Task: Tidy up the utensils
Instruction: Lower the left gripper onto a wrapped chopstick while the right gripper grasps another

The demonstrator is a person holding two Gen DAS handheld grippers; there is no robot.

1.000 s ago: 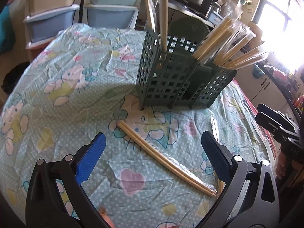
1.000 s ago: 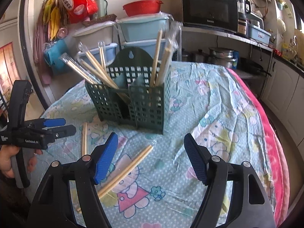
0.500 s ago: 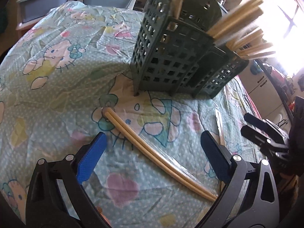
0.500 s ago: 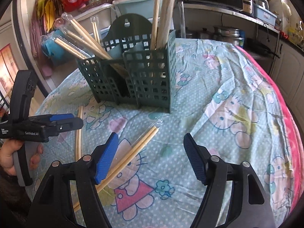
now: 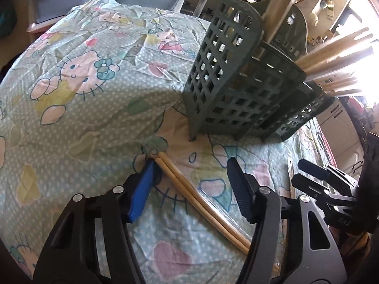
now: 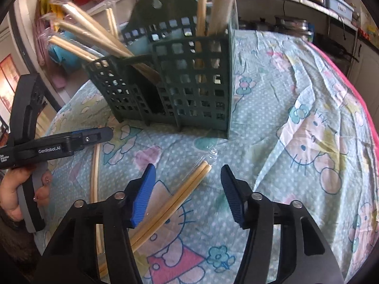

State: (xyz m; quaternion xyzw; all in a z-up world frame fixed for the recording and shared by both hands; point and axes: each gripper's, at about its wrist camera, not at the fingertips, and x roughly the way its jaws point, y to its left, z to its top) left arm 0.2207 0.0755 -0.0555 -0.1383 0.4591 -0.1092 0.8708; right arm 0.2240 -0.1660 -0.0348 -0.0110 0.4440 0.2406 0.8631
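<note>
Your left gripper (image 5: pixel 191 165) has dropped closer, jaws spread, straddling the wrapped chopstick pair (image 5: pixel 201 203) on the tablecloth (image 5: pixel 78 108). Your right gripper (image 6: pixel 187 172), likewise parted, has advanced toward the green caddy (image 6: pixel 189 94).

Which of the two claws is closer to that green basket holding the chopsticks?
Left. The left claw sits just short of the corner foot of the green basket, astride a wrapped chopstick pair. The right claw hangs farther back, with a strip of tablecloth between.
</note>
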